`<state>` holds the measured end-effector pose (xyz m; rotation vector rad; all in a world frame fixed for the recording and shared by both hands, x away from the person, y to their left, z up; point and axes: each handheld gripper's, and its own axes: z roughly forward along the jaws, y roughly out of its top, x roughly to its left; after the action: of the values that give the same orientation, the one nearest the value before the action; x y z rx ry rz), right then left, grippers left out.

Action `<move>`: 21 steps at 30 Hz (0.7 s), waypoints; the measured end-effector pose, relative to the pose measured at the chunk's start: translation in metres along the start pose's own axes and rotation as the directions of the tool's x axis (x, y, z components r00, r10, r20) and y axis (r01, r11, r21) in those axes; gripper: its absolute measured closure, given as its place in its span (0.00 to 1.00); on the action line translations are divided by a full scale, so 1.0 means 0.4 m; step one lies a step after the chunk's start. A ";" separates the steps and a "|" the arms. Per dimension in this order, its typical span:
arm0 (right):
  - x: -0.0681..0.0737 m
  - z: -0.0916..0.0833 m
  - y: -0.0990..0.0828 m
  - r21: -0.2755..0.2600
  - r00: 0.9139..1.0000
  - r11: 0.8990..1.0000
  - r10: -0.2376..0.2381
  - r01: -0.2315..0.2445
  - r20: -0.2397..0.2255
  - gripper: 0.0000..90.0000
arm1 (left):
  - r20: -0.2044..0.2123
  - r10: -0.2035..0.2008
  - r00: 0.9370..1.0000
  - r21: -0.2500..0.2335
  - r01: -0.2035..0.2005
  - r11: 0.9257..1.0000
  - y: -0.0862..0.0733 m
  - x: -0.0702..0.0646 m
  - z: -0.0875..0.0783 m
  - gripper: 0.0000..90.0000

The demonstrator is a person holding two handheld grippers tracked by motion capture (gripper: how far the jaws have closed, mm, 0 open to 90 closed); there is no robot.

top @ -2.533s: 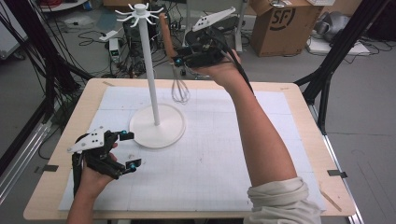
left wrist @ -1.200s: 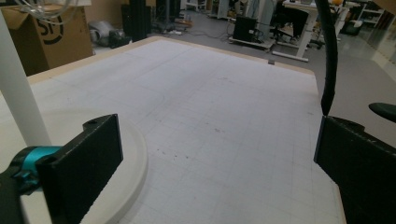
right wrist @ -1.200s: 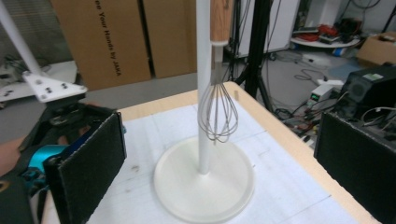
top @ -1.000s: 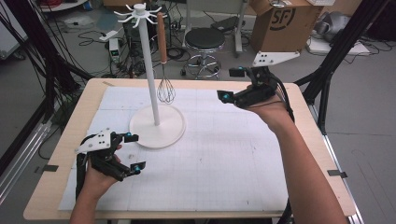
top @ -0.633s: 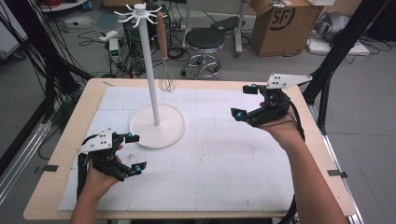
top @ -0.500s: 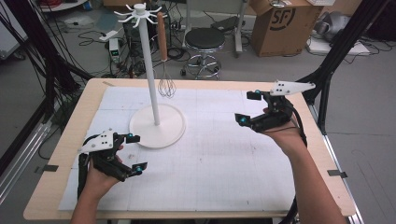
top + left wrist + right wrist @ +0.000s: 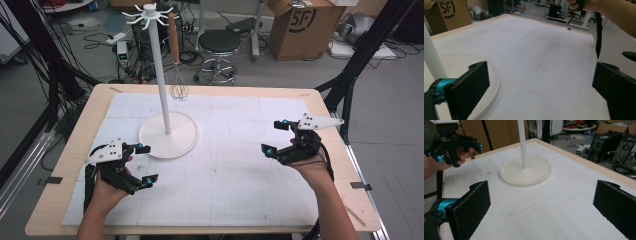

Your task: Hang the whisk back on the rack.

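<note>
White rack (image 7: 161,95), whisk (image 7: 176,60) hanging, tongs apart

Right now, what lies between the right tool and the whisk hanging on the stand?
Nothing but bare white mat lies between the right tool and the whisk, as the high view shows.

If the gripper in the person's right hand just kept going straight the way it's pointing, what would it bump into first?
Probably the round white base of the tall white hanging stand. In its own view, the right gripper points with open jaws across the white gridded mat at that base, with nothing between. Depth is hard to judge.
</note>
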<state>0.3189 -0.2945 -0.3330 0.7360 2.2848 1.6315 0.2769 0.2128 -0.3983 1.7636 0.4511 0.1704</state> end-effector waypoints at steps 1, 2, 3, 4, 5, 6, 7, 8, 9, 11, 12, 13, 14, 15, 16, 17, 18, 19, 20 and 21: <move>0.000 -0.002 -0.012 0.004 1.000 1.000 0.005 -0.005 0.005 0.00 | -0.001 -0.003 1.000 -0.001 0.003 1.000 0.000 0.000 0.000 0.02; 0.001 -0.005 -0.025 0.009 1.000 1.000 0.010 -0.010 0.005 0.00 | 0.001 -0.003 1.000 -0.003 0.003 1.000 -0.001 0.001 0.000 0.02; 0.001 -0.008 -0.038 0.010 1.000 1.000 0.019 -0.019 0.009 0.00 | -0.003 -0.005 1.000 -0.002 0.005 1.000 -0.002 0.001 0.000 0.02; 0.000 -0.011 -0.049 0.022 0.999 0.999 0.030 -0.030 0.012 0.00 | -0.002 -0.005 1.000 -0.001 0.005 1.000 -0.002 0.001 0.000 0.02; 0.000 -0.012 -0.059 0.037 0.999 0.999 0.033 -0.033 0.023 0.00 | -0.002 -0.005 1.000 -0.001 0.005 1.000 -0.003 0.001 0.000 0.02; 0.002 -0.015 -0.071 0.033 0.999 0.999 0.026 -0.027 0.027 0.00 | -0.002 -0.007 1.000 -0.001 0.007 1.000 -0.003 0.001 0.000 0.02; 0.003 -0.017 -0.079 0.031 0.999 0.999 0.035 -0.035 0.025 0.00 | -0.001 -0.007 1.000 0.001 0.007 1.000 -0.003 0.001 0.001 0.02; 0.003 -0.018 -0.093 0.027 0.999 0.999 0.043 -0.044 0.029 0.00 | 0.000 -0.006 1.000 0.001 0.006 1.000 -0.004 0.002 0.001 0.02; 0.004 -0.020 -0.103 0.031 0.998 0.998 0.046 -0.047 0.033 0.00 | 0.001 -0.006 1.000 0.002 0.006 1.000 -0.004 0.002 0.001 0.02; 0.007 -0.024 -0.121 0.028 0.998 0.998 0.054 -0.055 0.035 0.00 | -0.002 -0.006 1.000 0.004 0.006 1.000 -0.005 0.002 0.002 0.02; 0.007 -0.024 -0.127 0.026 0.998 0.998 0.050 -0.051 0.034 0.00 | 0.000 -0.007 1.000 0.005 0.007 1.000 -0.006 0.002 0.002 0.02; 0.008 -0.026 -0.136 0.033 0.998 0.998 0.056 -0.058 0.038 0.00 | -0.001 -0.008 1.000 0.007 0.008 1.000 -0.006 0.002 0.003 0.02; 0.007 -0.025 -0.143 0.031 0.998 0.998 0.049 -0.051 0.043 0.00 | -0.004 -0.010 1.000 0.009 0.010 1.000 -0.008 0.002 0.004 0.02; 0.008 -0.025 -0.150 0.038 0.997 0.997 0.059 -0.060 0.040 0.00 | -0.003 -0.008 1.000 0.013 0.008 1.000 -0.008 0.002 0.005 0.02; 0.007 -0.025 -0.157 0.048 0.997 0.997 0.054 -0.056 0.046 0.00 | -0.003 -0.009 1.000 0.015 0.009 1.000 -0.009 0.002 0.005 0.02; 0.007 -0.025 -0.164 0.053 0.997 0.997 0.054 -0.056 0.051 0.00 | -0.004 -0.012 1.000 0.013 0.012 1.000 -0.010 0.002 0.006 0.02; 0.007 -0.025 -0.171 0.052 0.997 0.997 0.059 -0.062 0.051 0.00 | -0.003 -0.015 1.000 0.013 0.015 1.000 -0.011 0.002 0.007 0.02; 0.006 -0.026 -0.179 0.049 0.997 0.997 0.059 -0.061 0.052 0.00 | -0.004 -0.016 1.000 0.016 0.016 1.000 -0.013 0.002 0.008 0.02; 0.007 -0.027 -0.186 0.047 0.997 0.997 0.065 -0.068 0.052 0.00 | -0.004 -0.015 1.000 0.020 0.015 1.000 -0.014 0.003 0.009 0.02; 0.008 -0.026 -0.193 0.046 0.996 0.996 0.070 -0.072 0.052 0.00 | -0.003 -0.019 1.000 0.019 0.019 1.000 -0.015 0.002 0.011 0.02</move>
<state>0.2911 -0.3205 -0.4010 0.8690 2.2943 1.5740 0.2781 0.2102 -0.4053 1.7777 0.4731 0.1557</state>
